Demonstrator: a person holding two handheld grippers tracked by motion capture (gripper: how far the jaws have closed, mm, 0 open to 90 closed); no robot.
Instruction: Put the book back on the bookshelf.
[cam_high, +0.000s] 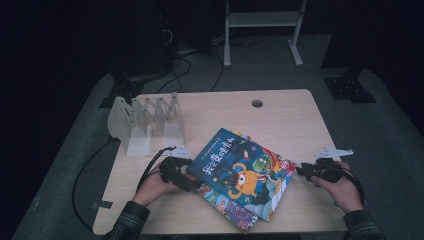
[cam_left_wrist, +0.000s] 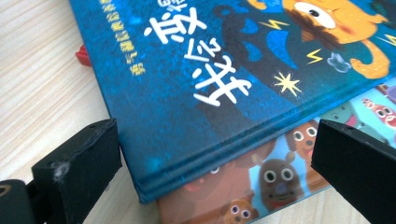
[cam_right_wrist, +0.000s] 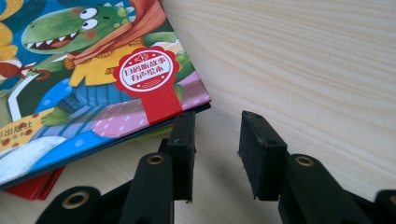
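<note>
Two cartoon picture books (cam_high: 240, 172) lie stacked, askew.

Bare table (cam_high: 280, 120) lies open beyond the books (cam_high: 240, 175); rack (cam_high: 147, 122) blocks far-left.

I see a pale wooden table (cam_high: 280, 120) with a round hole (cam_high: 257, 103) near its far edge. A white slotted rack (cam_high: 145, 122) stands upright at the far left corner. Beyond the table, on the grey floor (cam_high: 395, 150), cables (cam_high: 192, 67) trail and a white frame (cam_high: 262, 30) stands.
</note>
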